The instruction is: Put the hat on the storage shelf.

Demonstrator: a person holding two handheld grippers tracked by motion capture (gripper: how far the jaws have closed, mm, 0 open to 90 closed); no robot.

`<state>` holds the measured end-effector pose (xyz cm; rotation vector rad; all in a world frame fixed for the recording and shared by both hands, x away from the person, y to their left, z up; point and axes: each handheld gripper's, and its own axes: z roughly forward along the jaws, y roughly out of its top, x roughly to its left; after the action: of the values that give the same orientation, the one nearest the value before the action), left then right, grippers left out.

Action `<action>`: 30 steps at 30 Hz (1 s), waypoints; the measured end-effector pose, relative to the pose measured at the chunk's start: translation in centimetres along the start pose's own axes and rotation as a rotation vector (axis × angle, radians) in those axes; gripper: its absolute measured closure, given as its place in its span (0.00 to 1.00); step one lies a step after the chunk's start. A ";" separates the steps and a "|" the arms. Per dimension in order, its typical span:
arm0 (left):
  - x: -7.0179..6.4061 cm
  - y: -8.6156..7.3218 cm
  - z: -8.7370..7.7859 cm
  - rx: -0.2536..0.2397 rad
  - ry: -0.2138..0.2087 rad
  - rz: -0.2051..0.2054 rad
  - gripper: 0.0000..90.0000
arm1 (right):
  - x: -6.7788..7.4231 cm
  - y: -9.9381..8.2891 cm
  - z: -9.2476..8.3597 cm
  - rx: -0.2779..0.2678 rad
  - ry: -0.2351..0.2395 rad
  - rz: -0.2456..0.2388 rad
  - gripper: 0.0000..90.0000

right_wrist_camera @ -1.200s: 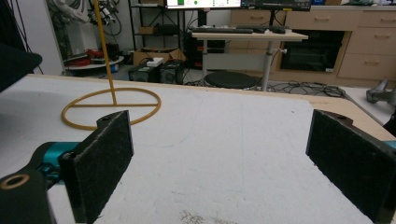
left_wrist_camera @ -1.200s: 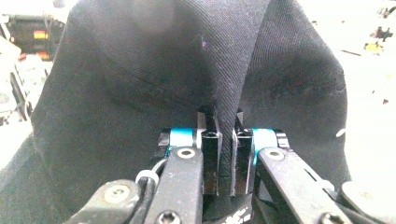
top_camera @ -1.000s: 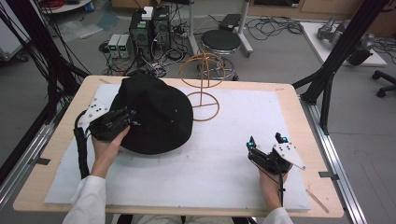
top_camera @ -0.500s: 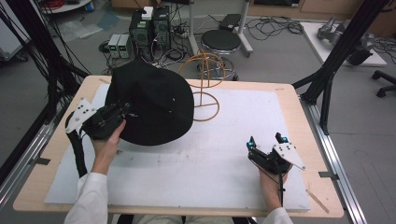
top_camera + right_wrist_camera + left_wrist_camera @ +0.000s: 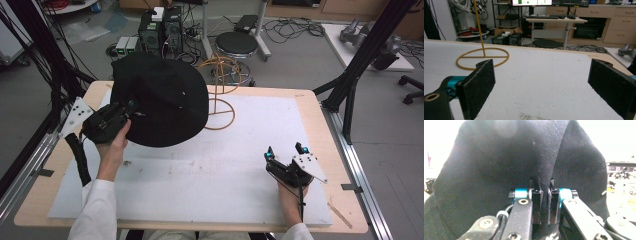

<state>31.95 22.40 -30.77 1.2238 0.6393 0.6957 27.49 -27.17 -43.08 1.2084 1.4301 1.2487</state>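
Black fabric bucket hat lifted higher off bench than half second back, brim pinched tight in left claw. Right claw parked wide open, nothing held. Hat probably meant for yellow wire stand; not hung yet.

From my remote station: the hat hangs above the far left of the counter, its brim pinched in my left tongs, which sit at its left edge. The wire stand rises just right of the hat, at the far middle. My right tongs rest at the near right of the white mat, well apart from both, jaws spread wide.
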 end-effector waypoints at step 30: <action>-0.7 2.5 9.4 0.014 -0.059 0.031 0.96 | -0.2 0.1 -0.2 -0.010 -0.005 0.004 0.07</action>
<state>38.35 16.60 -26.21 1.2654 0.5782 0.6798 27.32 -27.38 -42.96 1.2076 1.4170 1.2527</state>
